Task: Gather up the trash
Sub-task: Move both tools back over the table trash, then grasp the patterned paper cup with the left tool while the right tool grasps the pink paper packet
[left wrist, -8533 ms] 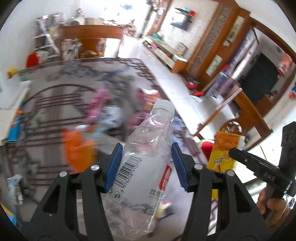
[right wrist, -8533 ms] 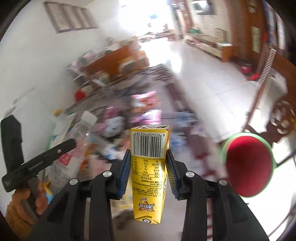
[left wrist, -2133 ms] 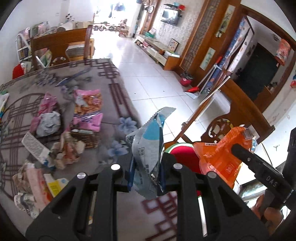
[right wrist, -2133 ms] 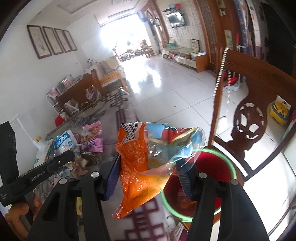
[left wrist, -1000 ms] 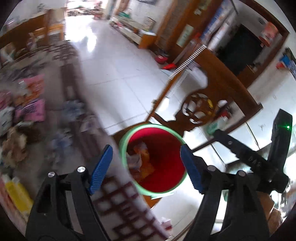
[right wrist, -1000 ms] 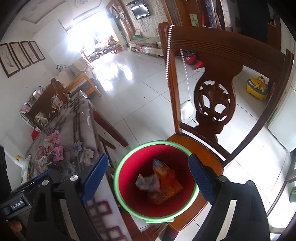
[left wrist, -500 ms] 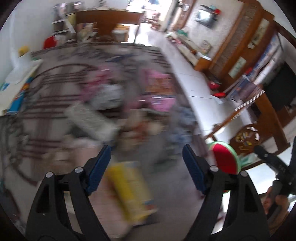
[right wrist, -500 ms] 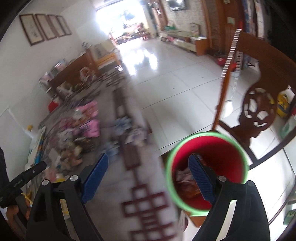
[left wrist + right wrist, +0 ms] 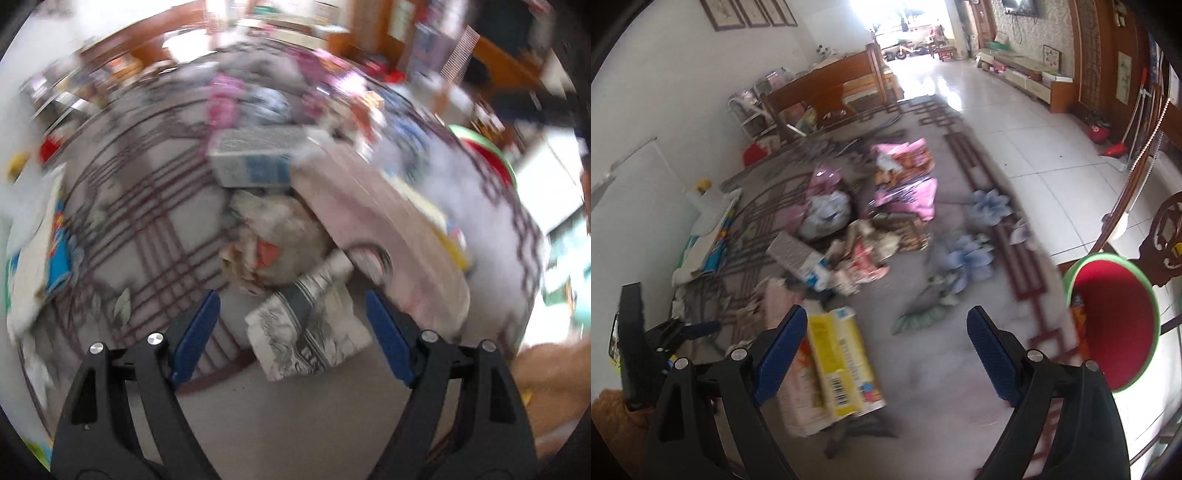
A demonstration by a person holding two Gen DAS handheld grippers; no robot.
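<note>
Left gripper pointing down at a grey patterned tablecloth, blue-padded jaws apart and just opened wider, nothing clamped. Between the tips, low in the frame: a crumpled silver-and-white foil wrapper lying flat on the cloth. Above it, mid-frame, a balled-up beige paper wad; higher still, a white and blue carton on its side. To the right, a long pale pink packet running diagonally. Whole view motion-blurred.

Right gripper likewise spread wide and empty, over bare cloth. Just beside its left pad, lower left of the frame, a yellow rectangular carton with a barcode lying on a pale pink packet. In the middle of the frame, a loose heap of pink and white wrappers. At the right edge, beyond the table's rim, a red bucket with a green rim, an orange wrapper showing inside against its left wall. Far left, the other gripper's black body
</note>
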